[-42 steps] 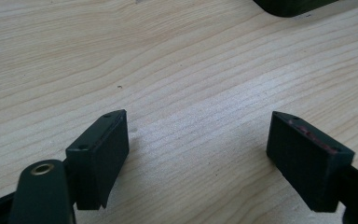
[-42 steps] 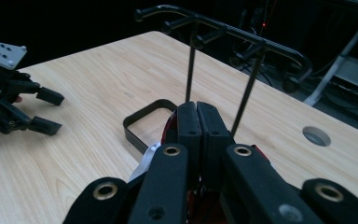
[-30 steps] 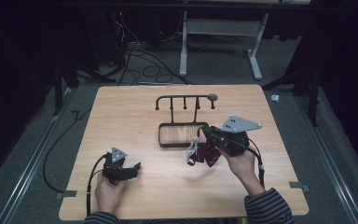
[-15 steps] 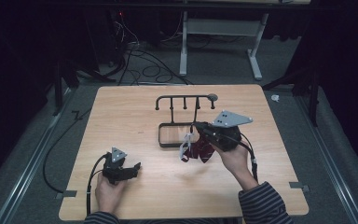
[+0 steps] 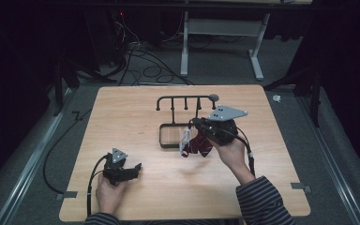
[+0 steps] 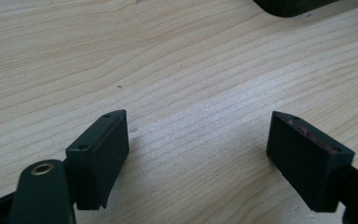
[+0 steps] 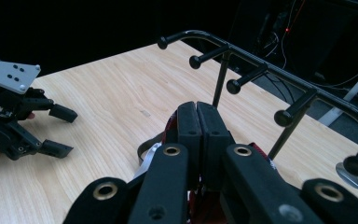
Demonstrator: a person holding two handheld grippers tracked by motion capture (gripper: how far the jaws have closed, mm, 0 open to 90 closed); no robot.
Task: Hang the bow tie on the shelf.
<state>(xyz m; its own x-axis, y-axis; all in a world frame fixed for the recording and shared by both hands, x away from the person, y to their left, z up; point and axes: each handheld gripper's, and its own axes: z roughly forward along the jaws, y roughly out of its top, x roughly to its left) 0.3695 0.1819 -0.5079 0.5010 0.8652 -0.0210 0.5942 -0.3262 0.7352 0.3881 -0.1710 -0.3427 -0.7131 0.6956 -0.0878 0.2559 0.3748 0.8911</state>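
Since a second ago the right gripper [image 5: 192, 136] has carried its load away from the person, from the open table toward the black wire rack [image 5: 186, 104], and a little higher; the left gripper [image 5: 133, 169] has not shifted. Right gripper: jaws clenched tight, pads pressed together in the right gripper view, pinching a dark red strap-like item [image 5: 200, 145] with a pale silvery piece hanging at its end. The item now dangles over the near edge of the rack's base loop, clear of the tabletop. Left gripper: jaws spread wide and holding nothing, resting low on the wooden table [image 5: 136, 112] near the person's edge; in the left gripper view bare wood grain lies between the pads. Hard to make out: what the red item is, since the jaws cover most of it in the right gripper view. Rack: thin black rod, an upright bar with short knob-tipped pegs. Table: pale laminate, fine grain, matte.
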